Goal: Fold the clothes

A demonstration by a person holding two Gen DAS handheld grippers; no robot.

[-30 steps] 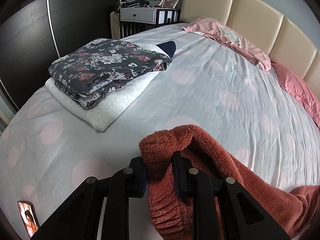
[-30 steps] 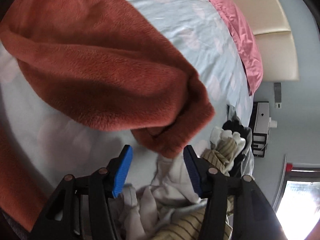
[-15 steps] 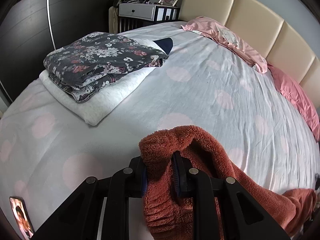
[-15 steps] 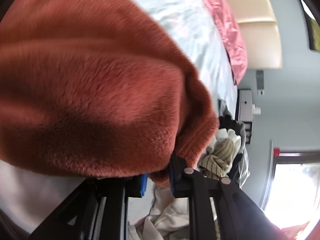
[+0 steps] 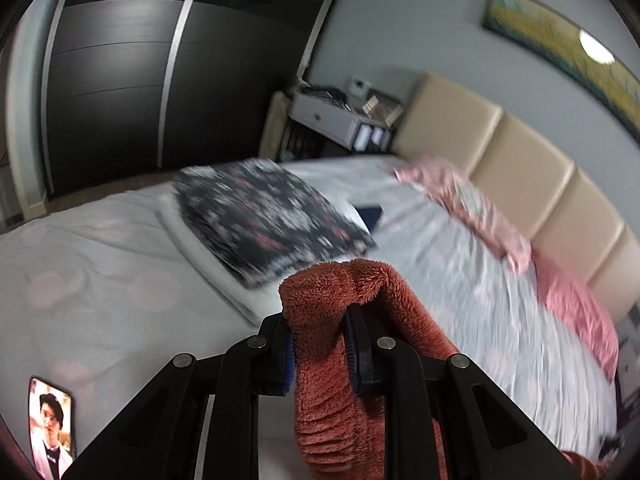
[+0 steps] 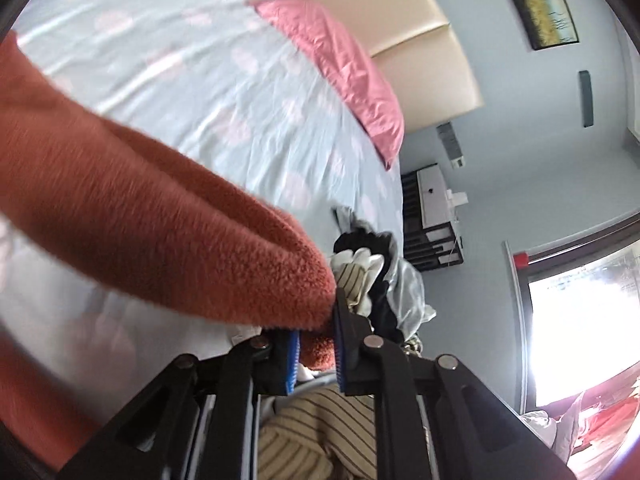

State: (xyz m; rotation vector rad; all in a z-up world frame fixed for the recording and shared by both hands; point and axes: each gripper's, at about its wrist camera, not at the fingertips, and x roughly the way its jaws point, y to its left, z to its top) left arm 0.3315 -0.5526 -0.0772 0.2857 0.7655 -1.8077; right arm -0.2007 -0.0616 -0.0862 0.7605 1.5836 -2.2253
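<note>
A rust-red fleece garment [image 5: 340, 360] is held up over the bed between both grippers. My left gripper [image 5: 319, 346] is shut on one edge of it; the fabric bunches over the fingertips and hangs down to the right. My right gripper [image 6: 316, 354] is shut on another edge of the same garment [image 6: 160, 240], which stretches away to the left above the sheet. A folded stack, with a dark floral garment [image 5: 264, 216] on a white one [image 5: 224, 280], lies on the bed ahead of the left gripper.
The bed has a pale dotted sheet [image 5: 460, 280], pink pillows [image 5: 568, 304] and a beige headboard [image 5: 520, 172]. A heap of unfolded clothes [image 6: 368, 276] lies by the right gripper. A phone [image 5: 51, 428] lies at the lower left. A dark wardrobe [image 5: 120, 80] and nightstands stand beyond the bed.
The right gripper closed on the red garment's edge. Both grippers have lifted and tilted up, raising the garment off the bed; the left view now shows the wall and wardrobe.
</note>
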